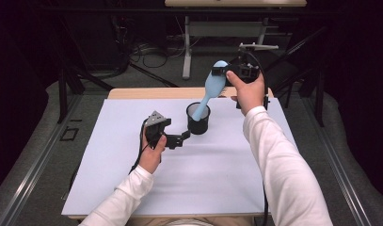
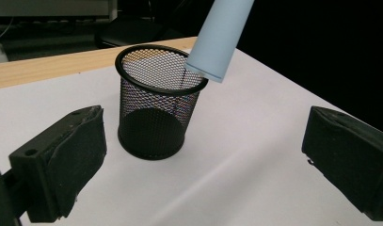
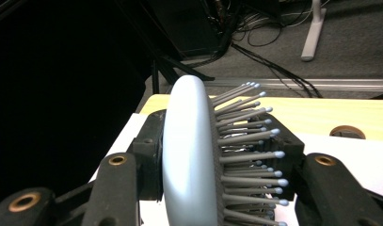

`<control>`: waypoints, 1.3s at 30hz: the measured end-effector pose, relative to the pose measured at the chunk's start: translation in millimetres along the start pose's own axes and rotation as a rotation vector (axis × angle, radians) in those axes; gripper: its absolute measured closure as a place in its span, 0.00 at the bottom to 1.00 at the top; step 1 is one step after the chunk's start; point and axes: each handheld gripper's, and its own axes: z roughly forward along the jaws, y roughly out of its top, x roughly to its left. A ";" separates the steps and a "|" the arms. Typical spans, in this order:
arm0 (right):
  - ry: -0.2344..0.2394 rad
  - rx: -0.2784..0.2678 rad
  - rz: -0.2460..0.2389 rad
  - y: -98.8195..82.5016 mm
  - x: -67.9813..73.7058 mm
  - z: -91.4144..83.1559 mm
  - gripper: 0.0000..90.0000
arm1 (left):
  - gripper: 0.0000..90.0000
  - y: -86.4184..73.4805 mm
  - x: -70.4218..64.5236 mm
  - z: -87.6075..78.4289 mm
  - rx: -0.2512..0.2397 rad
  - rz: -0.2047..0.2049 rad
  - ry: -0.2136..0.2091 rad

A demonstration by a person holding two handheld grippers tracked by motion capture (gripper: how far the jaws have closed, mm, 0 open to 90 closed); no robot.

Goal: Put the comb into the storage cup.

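A person in white sleeves is working at a worktop [image 1: 132, 188] covered by a pale sheet, holding a hand-held gripper in each hand.

The right hand-held gripper [image 1: 225, 71] is raised above the far side of the worktop. Its two black jaws are clamping the head of a light blue hairbrush [image 1: 212, 87], one jaw pressing on the smooth back and the other on the bristle side. In the right gripper view the hairbrush head [image 3: 191, 160] is standing on edge between the jaws, with its grey, pale-tipped bristles pointing to the right of that view.

The hairbrush is tilting, its head up near the right hand [image 1: 249, 92] and its handle slanting down and to the left. The handle's end is sitting at the mouth of a black mesh cup [image 1: 198, 118], which is standing upright on the worktop near the middle. In the left gripper view the handle end [image 2: 217, 42] is just over the far rim of the mesh cup [image 2: 154, 122]; whether it is touching the rim cannot be told.

The left hand-held gripper [image 1: 180, 138] is lying low over the worktop, just left of the cup and pointing towards it. Its jaws are standing wide apart with nothing between the pads, and the cup is sitting a little ahead of them. The left hand [image 1: 151, 153] is gripping its body.
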 end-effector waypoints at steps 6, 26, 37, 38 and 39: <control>-0.022 -0.009 -0.009 3.6 3.0 3.7 0.56 | 0.01 0.6 0.7 -0.6 0.001 0.006 0.003; -0.097 -0.047 -0.037 8.4 6.4 15.3 0.56 | 0.01 1.4 1.2 -1.6 0.000 0.004 0.006; -0.114 -0.052 -0.050 6.9 8.1 24.1 0.56 | 0.01 2.1 2.3 -3.2 -0.004 -0.001 0.007; -0.116 -0.053 -0.052 6.6 8.5 25.0 0.56 | 0.01 2.1 2.3 -3.2 -0.003 -0.002 0.005; -0.117 -0.053 -0.056 6.3 8.7 25.8 0.56 | 0.01 2.1 2.4 -3.1 -0.003 -0.001 0.005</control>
